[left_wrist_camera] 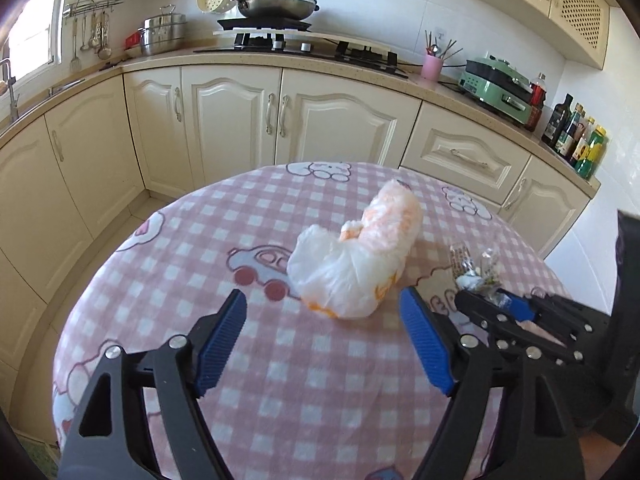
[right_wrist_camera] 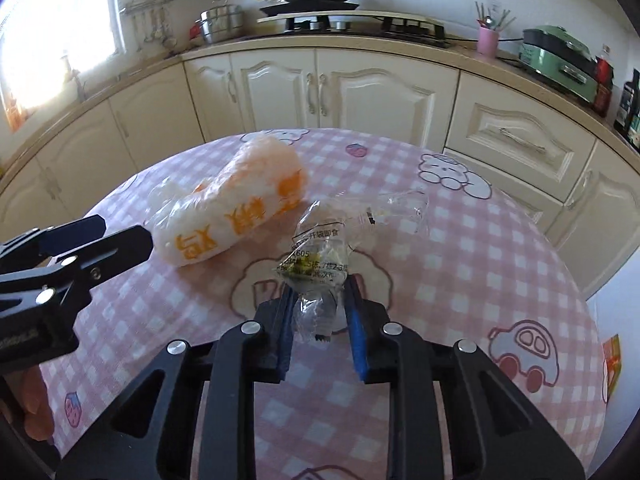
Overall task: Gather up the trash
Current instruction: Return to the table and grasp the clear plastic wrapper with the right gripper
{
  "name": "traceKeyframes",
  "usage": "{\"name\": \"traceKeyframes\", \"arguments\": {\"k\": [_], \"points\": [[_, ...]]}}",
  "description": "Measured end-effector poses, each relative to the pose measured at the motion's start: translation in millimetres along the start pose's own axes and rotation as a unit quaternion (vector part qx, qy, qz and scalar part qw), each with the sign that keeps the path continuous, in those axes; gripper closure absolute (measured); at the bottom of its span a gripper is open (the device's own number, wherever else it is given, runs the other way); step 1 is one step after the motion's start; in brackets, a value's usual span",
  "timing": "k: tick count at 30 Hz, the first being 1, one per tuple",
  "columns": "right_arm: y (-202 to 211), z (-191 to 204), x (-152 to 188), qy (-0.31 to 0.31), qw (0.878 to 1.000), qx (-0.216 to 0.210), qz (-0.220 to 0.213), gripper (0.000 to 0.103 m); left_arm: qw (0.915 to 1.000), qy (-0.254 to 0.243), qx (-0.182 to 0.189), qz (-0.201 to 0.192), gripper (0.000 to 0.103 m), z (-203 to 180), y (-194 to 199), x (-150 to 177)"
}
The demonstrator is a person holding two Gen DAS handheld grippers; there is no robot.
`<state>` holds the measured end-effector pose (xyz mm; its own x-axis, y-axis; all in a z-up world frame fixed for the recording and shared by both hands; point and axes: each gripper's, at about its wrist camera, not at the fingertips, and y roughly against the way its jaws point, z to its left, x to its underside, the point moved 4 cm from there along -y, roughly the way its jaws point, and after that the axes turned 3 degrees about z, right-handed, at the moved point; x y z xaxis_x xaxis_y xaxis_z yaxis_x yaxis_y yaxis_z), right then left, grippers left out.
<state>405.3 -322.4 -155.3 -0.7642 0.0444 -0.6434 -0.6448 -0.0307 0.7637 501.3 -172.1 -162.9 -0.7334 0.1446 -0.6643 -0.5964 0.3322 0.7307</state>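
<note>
A crumpled white plastic bag with orange print (left_wrist_camera: 356, 254) lies on the pink checked tablecloth (left_wrist_camera: 200, 248). My left gripper (left_wrist_camera: 324, 308) is open, its blue pads either side of the bag's near end, just short of it. My right gripper (right_wrist_camera: 320, 284) is shut on a clear crinkled snack wrapper (right_wrist_camera: 316, 260), which sticks up from between the pads. The bag (right_wrist_camera: 232, 216) lies to the left of the wrapper in the right wrist view, with the left gripper's fingers (right_wrist_camera: 120, 244) at its near end. In the left wrist view the right gripper (left_wrist_camera: 496, 300) and the wrapper (left_wrist_camera: 476, 268) show at the right.
The round table's far edge (left_wrist_camera: 320, 166) is near cream kitchen cabinets (left_wrist_camera: 332, 120). The counter holds a stove with a pan (left_wrist_camera: 276, 4), a pot (left_wrist_camera: 162, 34), a green appliance (left_wrist_camera: 496, 84) and bottles (left_wrist_camera: 576, 136). A dark object (left_wrist_camera: 628, 280) stands at the right edge.
</note>
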Motion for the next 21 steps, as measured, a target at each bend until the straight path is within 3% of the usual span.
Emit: {"name": "traceKeyframes", "arguments": {"k": [6, 11, 12, 13, 16, 19, 21], "points": [[1.9, -2.5, -1.5, -0.014, 1.0, -0.01, -0.005, 0.081, 0.9993, -0.027, -0.02, 0.017, 0.024, -7.3, -30.9, -13.1], [-0.5, -1.4, -5.2, -0.016, 1.0, -0.021, -0.004, 0.081, 0.9995, -0.026, 0.007, 0.018, 0.024, -13.0, -42.0, -16.1], [0.1, -0.5, -5.5, -0.016, 1.0, -0.023, -0.005, 0.081, 0.9994, -0.028, 0.011, 0.019, 0.029, -14.2, -42.9, -15.9], [1.0, 0.3, -5.5, -0.016, 1.0, -0.023, -0.006, 0.081, 0.999, -0.035, 0.018, 0.022, 0.048, -16.4, -44.2, -15.6], [0.8, 2.2, -5.2, -0.015, 1.0, -0.025, -0.006, 0.081, 0.9984, -0.031, 0.03, 0.036, 0.075, -17.9, -47.8, -12.4], [1.2, 3.0, -5.0, -0.014, 0.999, -0.028, -0.007, 0.081, 0.9981, -0.031, 0.036, 0.039, 0.09, -17.1, -48.2, -10.7], [1.6, 3.0, -5.0, -0.016, 0.999, -0.027, -0.009, 0.081, 0.9982, -0.03, 0.036, 0.037, 0.094, -16.4, -46.7, -9.8]]}}
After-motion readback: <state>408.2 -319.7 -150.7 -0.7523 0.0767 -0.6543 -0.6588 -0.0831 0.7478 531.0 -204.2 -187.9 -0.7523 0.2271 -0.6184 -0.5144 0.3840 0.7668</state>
